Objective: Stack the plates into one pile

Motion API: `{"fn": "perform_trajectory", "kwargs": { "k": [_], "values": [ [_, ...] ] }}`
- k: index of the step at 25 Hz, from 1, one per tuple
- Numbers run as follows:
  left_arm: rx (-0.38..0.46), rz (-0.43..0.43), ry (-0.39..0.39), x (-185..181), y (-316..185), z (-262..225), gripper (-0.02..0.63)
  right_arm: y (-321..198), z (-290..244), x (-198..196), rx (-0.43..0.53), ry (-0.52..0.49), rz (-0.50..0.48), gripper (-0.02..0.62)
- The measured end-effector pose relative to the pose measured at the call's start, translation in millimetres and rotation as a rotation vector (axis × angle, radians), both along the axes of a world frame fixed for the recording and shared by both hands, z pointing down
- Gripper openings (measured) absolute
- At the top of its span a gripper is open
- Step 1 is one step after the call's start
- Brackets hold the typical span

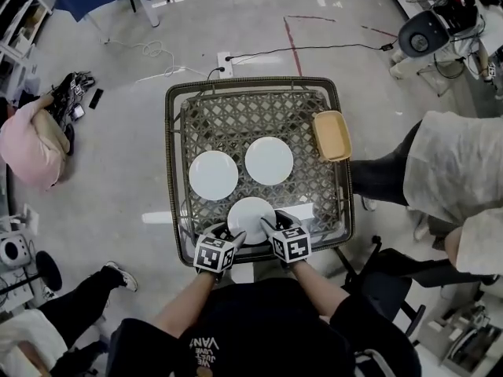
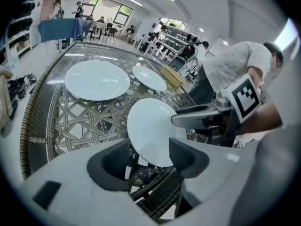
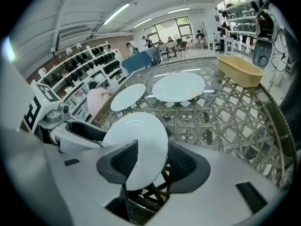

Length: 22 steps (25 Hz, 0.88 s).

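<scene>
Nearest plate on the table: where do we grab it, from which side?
Probably its near rim, from the person's side. The plate lies flat on the table, so only its thin edge fits between jaws. The left gripper and right gripper, both open, flank that edge.

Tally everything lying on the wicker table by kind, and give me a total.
white plates: 3 (back left, back right, nearest)
yellow tray: 1
Total: 4
</scene>
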State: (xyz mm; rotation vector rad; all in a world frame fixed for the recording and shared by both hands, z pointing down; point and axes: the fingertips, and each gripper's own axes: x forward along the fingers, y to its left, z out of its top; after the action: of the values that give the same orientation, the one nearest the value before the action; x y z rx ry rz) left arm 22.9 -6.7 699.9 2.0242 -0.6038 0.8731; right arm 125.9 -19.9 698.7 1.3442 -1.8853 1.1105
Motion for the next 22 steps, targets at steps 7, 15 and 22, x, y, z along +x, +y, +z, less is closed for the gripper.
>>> {"fn": "perform_trajectory", "kwargs": {
  "k": [7, 15, 22],
  "values": [
    [-0.017, -0.058, 0.028, -6, -13, -7, 0.256, -10, -8, -9, 0.005, -0.012, 0.008, 0.193],
    [0.053, -0.161, 0.04, -29, -52, -25, 0.256, -59, -30, -32, 0.096, -0.042, -0.037, 0.195],
    [0.108, -0.235, 0.019, -54, -96, -31, 0.256, -102, -34, -59, 0.128, -0.065, -0.112, 0.196]
  ]
}}
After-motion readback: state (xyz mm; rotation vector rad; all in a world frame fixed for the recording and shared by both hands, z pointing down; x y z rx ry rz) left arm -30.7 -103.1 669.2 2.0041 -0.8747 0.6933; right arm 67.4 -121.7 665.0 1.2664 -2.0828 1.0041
